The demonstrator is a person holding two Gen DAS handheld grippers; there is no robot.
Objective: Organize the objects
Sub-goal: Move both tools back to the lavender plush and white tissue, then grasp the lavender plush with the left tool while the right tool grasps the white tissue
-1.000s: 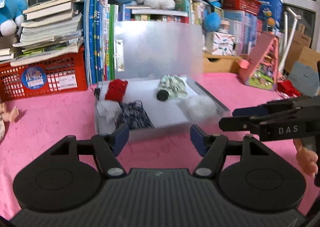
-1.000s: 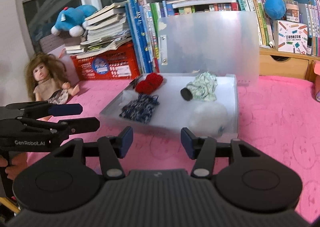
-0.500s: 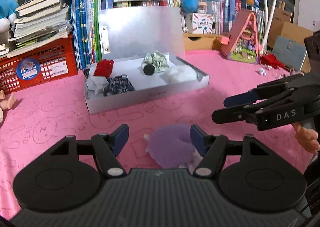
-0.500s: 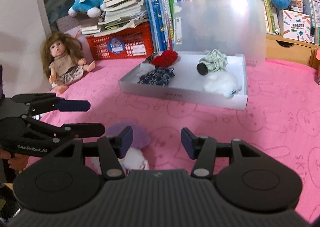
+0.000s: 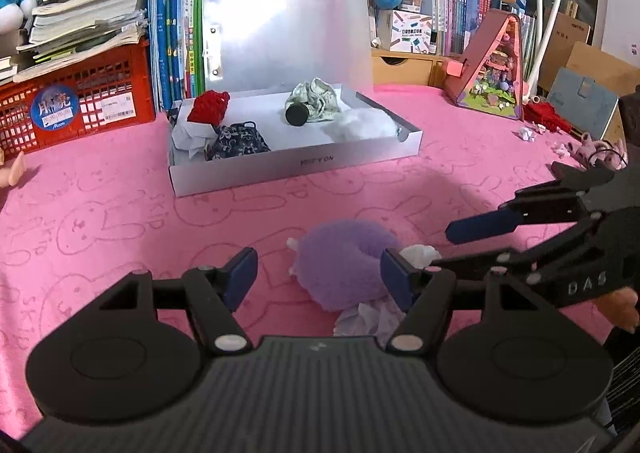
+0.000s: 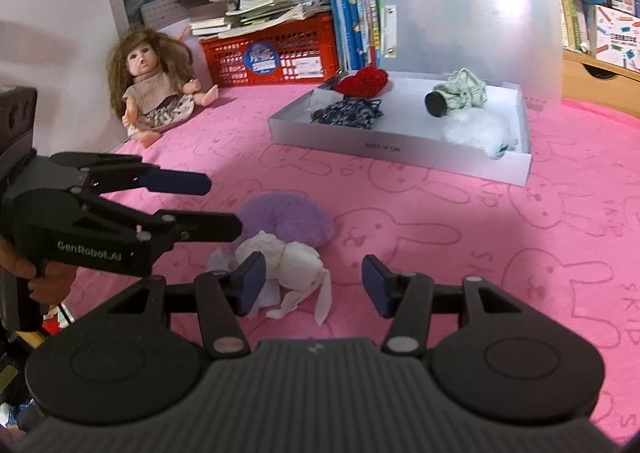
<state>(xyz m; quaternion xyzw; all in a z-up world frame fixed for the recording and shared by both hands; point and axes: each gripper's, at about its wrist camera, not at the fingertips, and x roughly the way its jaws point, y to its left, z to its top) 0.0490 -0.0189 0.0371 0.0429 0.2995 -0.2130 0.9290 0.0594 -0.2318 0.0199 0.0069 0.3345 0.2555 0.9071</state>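
A purple fluffy ring (image 5: 344, 265) lies on the pink bunny cloth (image 5: 120, 221) with a crumpled white wad (image 6: 292, 265) against its near side. My left gripper (image 5: 318, 279) is open, and the ring sits just beyond and between its fingertips, untouched. My right gripper (image 6: 313, 285) is open too, low over the white wad, which lies by its left finger. Each gripper shows in the other's view: the right gripper (image 5: 468, 249), the left gripper (image 6: 220, 205). Farther back stands a white box (image 5: 296, 165) with its lid up, holding a red knit, dark and green cloths and white fluff.
A doll (image 6: 156, 89) sits at the far left by a red basket (image 5: 76, 109) stacked with books. Upright books and plush toys line the back. A pink toy house (image 5: 492, 69) and small scraps (image 5: 580, 145) lie at the right.
Both grippers pulled back from the box and sank toward the near part of the cloth. The purple ring and white wad came into view between the fingers.
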